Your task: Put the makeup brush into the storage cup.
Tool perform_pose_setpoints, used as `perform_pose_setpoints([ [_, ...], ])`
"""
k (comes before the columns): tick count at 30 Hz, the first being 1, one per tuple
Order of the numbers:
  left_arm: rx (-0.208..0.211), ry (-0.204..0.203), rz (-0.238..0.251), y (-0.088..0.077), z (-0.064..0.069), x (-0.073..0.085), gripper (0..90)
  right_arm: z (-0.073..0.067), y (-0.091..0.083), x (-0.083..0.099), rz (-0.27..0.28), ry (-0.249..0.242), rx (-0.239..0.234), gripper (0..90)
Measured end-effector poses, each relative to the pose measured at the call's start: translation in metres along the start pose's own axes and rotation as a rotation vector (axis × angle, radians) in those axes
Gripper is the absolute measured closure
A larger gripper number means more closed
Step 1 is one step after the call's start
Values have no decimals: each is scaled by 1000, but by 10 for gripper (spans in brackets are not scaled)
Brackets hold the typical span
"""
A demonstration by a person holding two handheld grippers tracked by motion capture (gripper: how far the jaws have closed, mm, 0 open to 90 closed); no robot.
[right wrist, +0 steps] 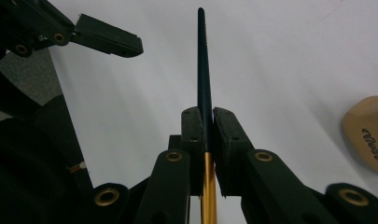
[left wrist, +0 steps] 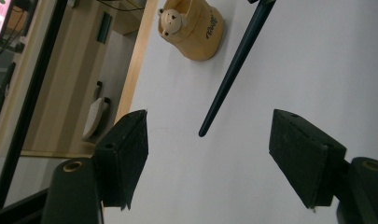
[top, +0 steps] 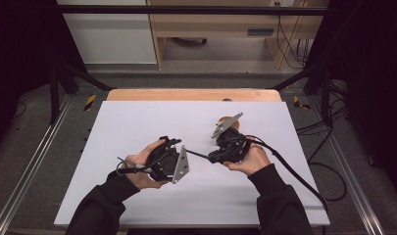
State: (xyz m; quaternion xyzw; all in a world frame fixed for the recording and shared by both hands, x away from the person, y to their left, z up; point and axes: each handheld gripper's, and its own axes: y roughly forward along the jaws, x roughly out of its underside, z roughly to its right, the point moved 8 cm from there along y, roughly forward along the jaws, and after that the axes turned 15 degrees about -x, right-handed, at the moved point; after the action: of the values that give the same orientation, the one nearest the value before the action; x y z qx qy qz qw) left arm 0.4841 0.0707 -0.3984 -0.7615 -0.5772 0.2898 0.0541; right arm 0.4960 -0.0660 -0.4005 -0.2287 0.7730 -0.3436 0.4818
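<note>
Above the white surface (top: 137, 122), the right gripper (right wrist: 204, 122) has its jaws clamped on a dark slender stick (right wrist: 204, 70) with a gold end. Its tip points toward the left gripper (left wrist: 207, 154), whose jaws stand wide apart. A wooden bear-faced holder (left wrist: 193, 28) lies near the far edge.

Matt white tabletop (top: 137, 122), smooth pale wooden bear-faced holder (left wrist: 192, 29), slim dark glossy stick (right wrist: 204, 70)

1. You hold two grippers: the left gripper (top: 172, 147) in your left hand (top: 137, 169) and the right gripper (top: 213, 157) in your right hand (top: 252, 159).
2. You have one dark stick (right wrist: 204, 70) with a golden end, clamped between the right gripper's jaws.
3. One wooden bear-faced holder (left wrist: 192, 28) sits on the table.
4. One white table (top: 137, 122) lies under it all.
5. Two grey three-cornered plates show, one per gripper.
</note>
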Motion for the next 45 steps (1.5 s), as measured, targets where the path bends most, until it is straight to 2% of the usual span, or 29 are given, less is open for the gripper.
perform_pose_setpoints([
  [5,-19,80,3,4,-1,-6,296,-2,-1,-3,11,-9,-8,836],
  [8,-9,121,20,6,1,-12,339,-3,-1,-5,16,-14,-14,836],
  [15,-9,153,65,10,8,-18,492,-5,0,-8,24,-9,-41,837],
  [17,1,174,55,10,8,-17,531,-6,0,-9,32,-10,-53,837],
  [22,23,186,69,12,10,-17,637,-6,0,-12,42,0,-69,837],
  [25,29,195,74,11,11,-18,674,-7,1,-13,43,-3,-76,837],
  [34,17,239,92,13,15,-27,700,-8,2,-14,45,-4,-91,837],
  [39,14,249,94,13,17,-28,766,-10,2,-14,46,-1,-98,836],
  [45,22,290,88,12,19,-28,824,-10,2,-14,46,7,-108,836],
])
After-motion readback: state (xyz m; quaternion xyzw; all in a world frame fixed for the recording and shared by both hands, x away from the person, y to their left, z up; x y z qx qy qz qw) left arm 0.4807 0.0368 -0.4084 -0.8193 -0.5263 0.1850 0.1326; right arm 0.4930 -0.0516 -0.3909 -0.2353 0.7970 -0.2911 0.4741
